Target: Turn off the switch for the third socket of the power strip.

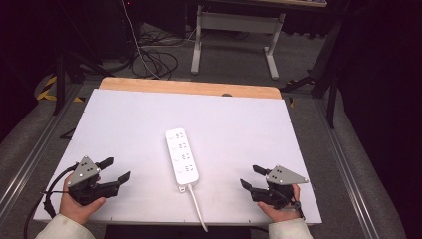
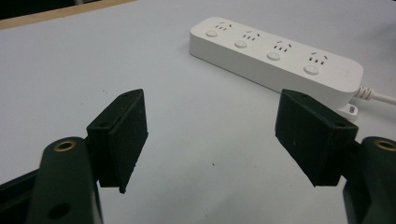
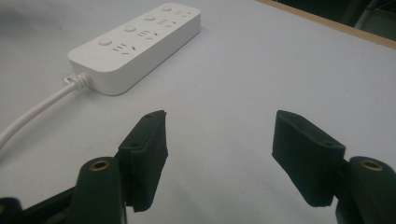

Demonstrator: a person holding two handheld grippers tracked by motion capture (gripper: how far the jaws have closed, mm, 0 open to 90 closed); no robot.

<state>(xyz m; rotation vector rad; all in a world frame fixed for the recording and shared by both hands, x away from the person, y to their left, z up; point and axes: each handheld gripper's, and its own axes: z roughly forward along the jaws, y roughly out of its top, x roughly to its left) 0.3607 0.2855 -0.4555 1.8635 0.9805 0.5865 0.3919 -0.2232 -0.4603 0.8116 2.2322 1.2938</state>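
high view: white power strip point(image 1: 182, 157) lying mid-surface point(image 1: 124, 119), cord point(image 1: 198, 209) trailing toward the near edge; left tongs point(image 1: 116, 169) and right tongs point(image 1: 250, 177) spread wide, well apart from it on either side, holding nothing. left gripper view: jaws parted, strip point(image 2: 275, 58) ahead, untouched. right gripper view: jaws parted too, strip point(image 3: 135, 44) beyond them. apparently nothing begun yet; approach and grasp all left.
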